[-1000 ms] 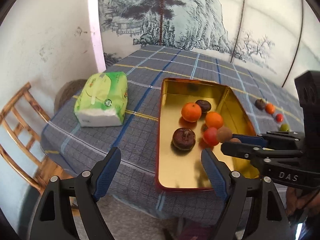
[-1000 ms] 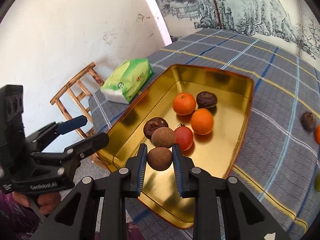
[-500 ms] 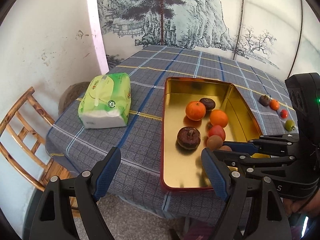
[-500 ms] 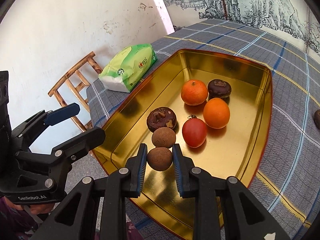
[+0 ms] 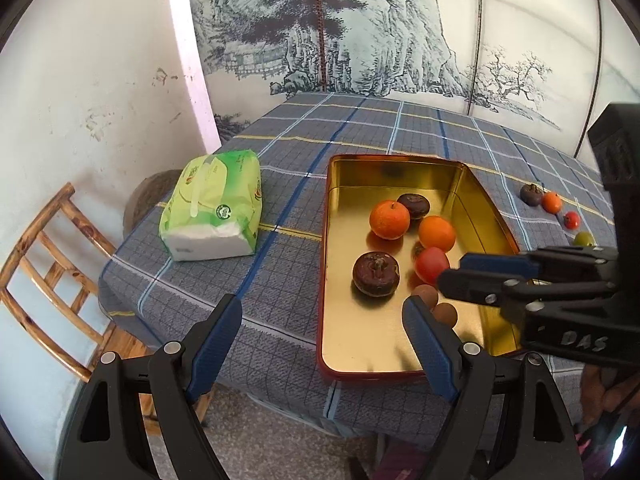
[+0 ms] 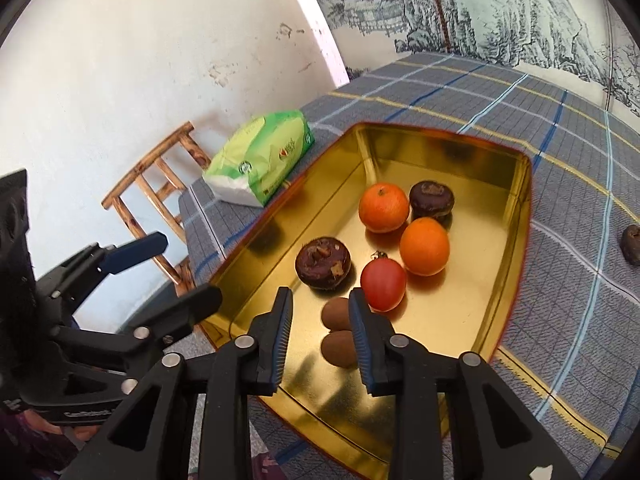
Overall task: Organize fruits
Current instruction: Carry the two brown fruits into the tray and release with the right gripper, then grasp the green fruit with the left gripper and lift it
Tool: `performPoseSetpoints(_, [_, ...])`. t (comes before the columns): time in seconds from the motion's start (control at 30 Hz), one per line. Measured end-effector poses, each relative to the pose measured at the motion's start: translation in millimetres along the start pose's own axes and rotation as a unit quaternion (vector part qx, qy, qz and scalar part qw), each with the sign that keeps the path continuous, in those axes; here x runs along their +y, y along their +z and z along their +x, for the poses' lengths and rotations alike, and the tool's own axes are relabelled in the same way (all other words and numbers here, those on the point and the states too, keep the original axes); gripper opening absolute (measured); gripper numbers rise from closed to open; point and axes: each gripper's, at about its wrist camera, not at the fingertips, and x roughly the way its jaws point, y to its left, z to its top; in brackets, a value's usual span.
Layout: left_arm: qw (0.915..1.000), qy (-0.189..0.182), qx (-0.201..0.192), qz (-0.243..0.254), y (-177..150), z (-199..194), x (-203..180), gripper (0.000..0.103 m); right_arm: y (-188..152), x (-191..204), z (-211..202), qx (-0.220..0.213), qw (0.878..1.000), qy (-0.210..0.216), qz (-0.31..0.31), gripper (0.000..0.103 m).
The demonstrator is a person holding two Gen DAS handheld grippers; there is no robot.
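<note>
A gold tray (image 6: 524, 240) on the checked cloth holds two oranges (image 6: 383, 207), a red fruit (image 6: 383, 284), two dark mangosteens (image 6: 323, 263) and two small brown fruits. The nearer brown fruit (image 6: 340, 349) lies on the tray floor between the fingers of my right gripper (image 6: 320, 300), whose jaws are opening; the pads no longer press it. The other brown fruit (image 6: 337, 314) rests just beyond it. My left gripper (image 5: 322, 308) hangs open over the table's near edge, left of the tray (image 5: 326, 240), with nothing between its fingers. My right gripper (image 5: 454, 270) reaches in from the right.
A green tissue pack (image 5: 214, 210) lies left of the tray. A wooden chair (image 5: 44, 264) stands beside the table by the white wall. A row of small fruits (image 5: 551, 202) sits on the cloth right of the tray, one dark fruit (image 6: 632, 244) among them.
The right gripper has sunk into the tray with the brown fruit and its jaws have parted; the fruit now lies on the tray floor. The left gripper has stayed put.
</note>
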Motion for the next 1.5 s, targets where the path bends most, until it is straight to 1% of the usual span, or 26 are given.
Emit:
performPoseSetpoints(0.17, [0.9999, -0.002, -0.003, 0.014, 1.6, -4.9, -8.3, 0.082, -8.7, -9.5, -28.7, -0.03, 1.0, -0.002, 0.004, 0.035])
performPoseSetpoints(0.23, [0.9998, -0.008, -0.003, 0.02, 2.5, -7.2, -13.0, 0.083, -17.5, -19.1, -44.9, -0.044, 0.999, -0.014, 0.007, 0.038])
performPoseSetpoints(0.27, [0.9996, -0.014, -0.004, 0.025, 3.2, -8.7, -16.3, 0.083, -22.9, -24.9, -54.0, -0.052, 0.998, -0.021, 0.009, 0.039])
performPoseSetpoints(0.33, [0.9991, -0.022, -0.006, 0.037, 3.7, -10.9, -23.3, 0.083, -36.1, -40.5, -75.4, -0.067, 0.997, -0.042, 0.018, 0.047])
performPoseSetpoints(0.43, [0.9969, -0.047, -0.01, 0.062, 5.9, -15.7, -39.9, 0.083, -62.2, -73.6, -110.0, -0.087, 0.991, -0.091, 0.045, 0.053])
performPoseSetpoints(0.47, [0.9958, -0.058, -0.011, 0.07, 7.1, -17.1, -45.8, 0.083, -71.2, -86.9, -120.7, -0.091, 0.988, -0.111, 0.057, 0.054])
performPoseSetpoints(0.5, [0.9943, -0.073, -0.009, 0.077, 8.7, -18.2, -52.8, 0.083, -82.0, -102.2, -132.1, -0.093, 0.983, -0.142, 0.068, 0.054])
performPoseSetpoints(0.57, [0.9891, -0.116, -0.002, 0.09, 13.1, -20.1, -69.5, 0.083, -102.6, -132.6, -151.1, -0.09, 0.971, -0.199, 0.094, 0.055])
performPoseSetpoints(0.63, [0.9833, -0.152, 0.005, 0.101, 19.8, -20.7, -85.7, 0.083, -120.8, -160.2, -169.1, -0.094, 0.961, -0.229, 0.127, 0.055])
performPoseSetpoints(0.67, [0.979, -0.172, 0.008, 0.109, 23.9, -20.8, -97.8, 0.083, -127.4, -169.0, -173.9, -0.096, 0.956, -0.241, 0.136, 0.055])
performPoseSetpoints(0.7, [0.9759, -0.185, 0.01, 0.115, 27.0, -20.7, -108.0, 0.083, -136.7, -183.3, -182.6, -0.097, 0.948, -0.262, 0.15, 0.055])
performPoseSetpoints(0.73, [0.9721, -0.202, 0.015, 0.119, 30.5, -19.6, -120.4, 0.085, -142.9, -193.3, -188.4, -0.097, 0.943, -0.275, 0.159, 0.055])
performPoseSetpoints(0.8, [0.9613, -0.242, 0.03, 0.128, 38.7, -13.4, -146.0, 0.086, -154.9, -211.3, -197.1, -0.096, 0.936, -0.292, 0.174, 0.055])
performPoseSetpoints(0.83, [0.9549, -0.262, 0.039, 0.135, 42.6, -9.3, -160.9, 0.086, -159.4, -218.9, -200.3, -0.097, 0.933, -0.295, 0.182, 0.056])
performPoseSetpoints(0.9, [0.9473, -0.277, 0.052, 0.153, 49.5, 0.0, -194.1, 0.086, -169.1, -233.5, -205.9, -0.105, 0.929, -0.29, 0.205, 0.058])
performPoseSetpoints(0.97, [0.9387, -0.294, 0.047, 0.175, 54.7, 5.3, -221.6, 0.086, -178.0, -245.7, -210.3, -0.112, 0.927, -0.275, 0.229, 0.06])
performPoseSetpoints(1.0, [0.9364, -0.296, 0.043, 0.183, 56.7, 8.1, -232.9, 0.086, -180.8, -248.8, -212.7, -0.115, 0.927, -0.269, 0.234, 0.06])
performPoseSetpoints(1.07, [0.9351, -0.291, 0.046, 0.197, 62.4, 18.7, -258.6, 0.085, -180.2, -249.9, -217.4, -0.129, 0.929, -0.259, 0.231, 0.062])
performPoseSetpoints(1.1, [0.9313, -0.299, 0.055, 0.201, 66.1, 26.1, -273.1, 0.085, -181.1, -249.9, -217.5, -0.132, 0.93, -0.256, 0.229, 0.064])
performPoseSetpoints(1.17, [0.9265, -0.307, 0.061, 0.209, 69.2, 37.9, -290.9, 0.083, -181.9, -249.1, -216.6, -0.13, 0.933, -0.247, 0.228, 0.064])
performPoseSetpoints(1.23, [0.9279, -0.294, 0.068, 0.219, 70.9, 54.2, -311.1, 0.081, -183.4, -247.8, -216.8, -0.135, 0.935, -0.241, 0.224, 0.065])
performPoseSetpoints(1.27, [0.9281, -0.29, 0.073, 0.222, 71.4, 61.5, -317.3, 0.077, -183.9, -247.0, -217.6, -0.139, 0.935, -0.238, 0.223, 0.067])
performPoseSetpoints(1.3, [0.9284, -0.285, 0.079, 0.225, 72.0, 69.9, -323.6, 0.074, -184.7, -246.8, -218.9, -0.143, 0.936, -0.232, 0.222, 0.07])
performPoseSetpoints(1.33, [0.9291, -0.281, 0.084, 0.225, 72.4, 77.6, -328.6, 0.068, -184.7, -247.0, -219.7, -0.146, 0.936, -0.229, 0.223, 0.072])
performPoseSetpoints(1.43, [0.9297, -0.278, 0.095, 0.222, 71.0, 95.5, -336.2, 0.058, -186.9, -248.3, -222.8, -0.156, 0.936, -0.215, 0.23, 0.074])
performPoseSetpoints(1.5, [0.9302, -0.276, 0.104, 0.219, 70.6, 106.6, -342.3, 0.056, -187.6, -249.3, -223.6, -0.159, 0.937, -0.205, 0.233, 0.075])
